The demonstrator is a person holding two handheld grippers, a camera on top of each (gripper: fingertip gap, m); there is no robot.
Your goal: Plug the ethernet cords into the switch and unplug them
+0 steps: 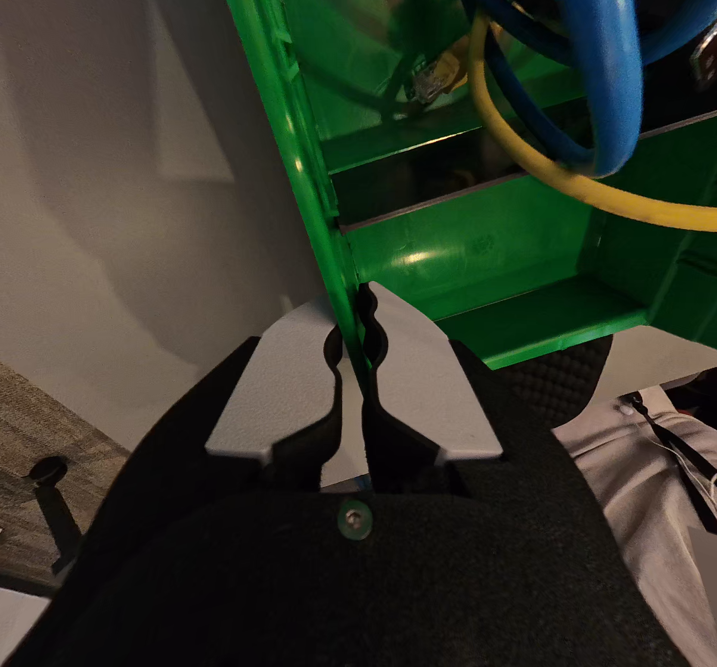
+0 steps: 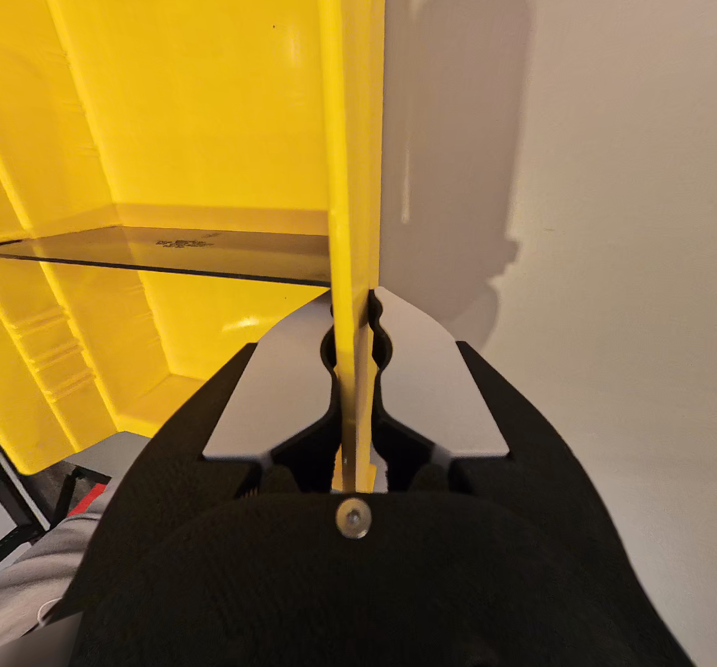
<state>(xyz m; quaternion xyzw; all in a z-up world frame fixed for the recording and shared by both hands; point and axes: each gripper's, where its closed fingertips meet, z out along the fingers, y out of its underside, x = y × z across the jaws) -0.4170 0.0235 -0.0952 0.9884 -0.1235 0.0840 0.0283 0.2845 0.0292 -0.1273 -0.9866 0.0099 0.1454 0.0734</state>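
the left claw (image 1: 355,322) is clamped on the side wall of the green bin (image 1: 465,256). deeper in that bin, beyond a dark divider (image 1: 407,187), lie the blue cords (image 1: 597,66) and yellow cord (image 1: 516,167). the right claw (image 2: 355,322) pinches the yellow bin (image 2: 194,105) wall.

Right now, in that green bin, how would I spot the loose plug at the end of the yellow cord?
Start at the green bin whose side wall the left gripper pinches. Look deep inside, past the black divider plates, left of the thick blue cables. There lies the yellow cord's plug: a small clear connector with a yellow boot, plugged into nothing visible.
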